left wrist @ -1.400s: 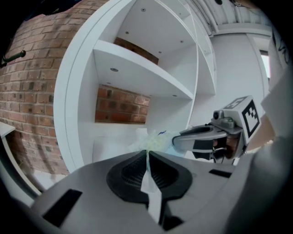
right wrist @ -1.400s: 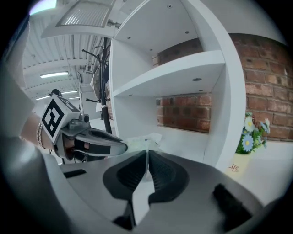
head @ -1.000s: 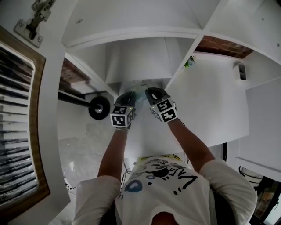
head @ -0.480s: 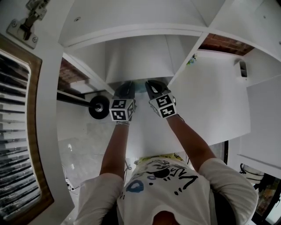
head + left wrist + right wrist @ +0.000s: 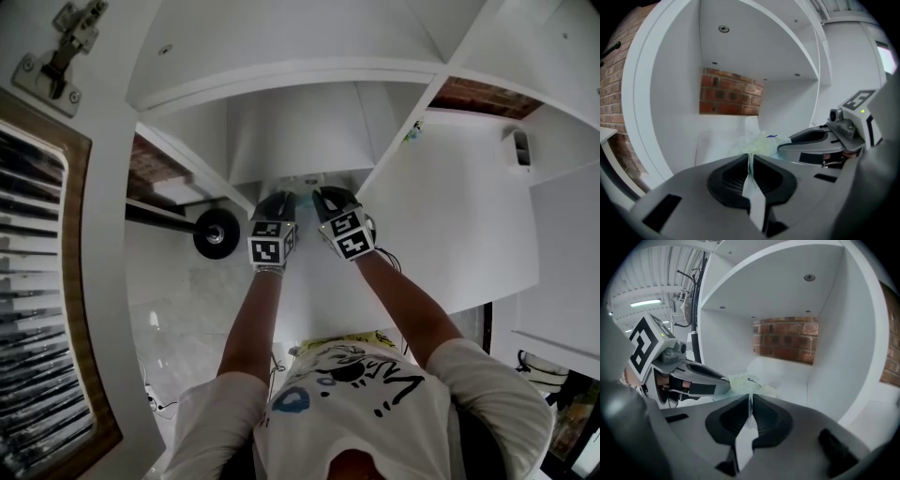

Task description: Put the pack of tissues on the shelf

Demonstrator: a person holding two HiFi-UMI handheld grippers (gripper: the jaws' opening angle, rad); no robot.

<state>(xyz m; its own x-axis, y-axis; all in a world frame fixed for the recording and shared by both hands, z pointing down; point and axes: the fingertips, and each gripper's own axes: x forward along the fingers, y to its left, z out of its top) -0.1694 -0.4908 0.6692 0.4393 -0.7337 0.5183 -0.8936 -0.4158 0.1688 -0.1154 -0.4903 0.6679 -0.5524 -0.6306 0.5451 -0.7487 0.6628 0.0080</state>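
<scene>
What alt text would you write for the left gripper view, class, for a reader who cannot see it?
The left gripper is shut on the thin edge of a pale green pack of tissues inside a white shelf compartment. The right gripper pinches the pack from the right; a brick wall shows behind.

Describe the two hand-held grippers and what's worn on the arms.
Both the left hand-held gripper and the right hand-held gripper have grey moulded bodies with black ribbed pads. Each carries a white cube with black square markers. The person wears a white short-sleeved T-shirt with dark print, forearms uncovered.
</scene>
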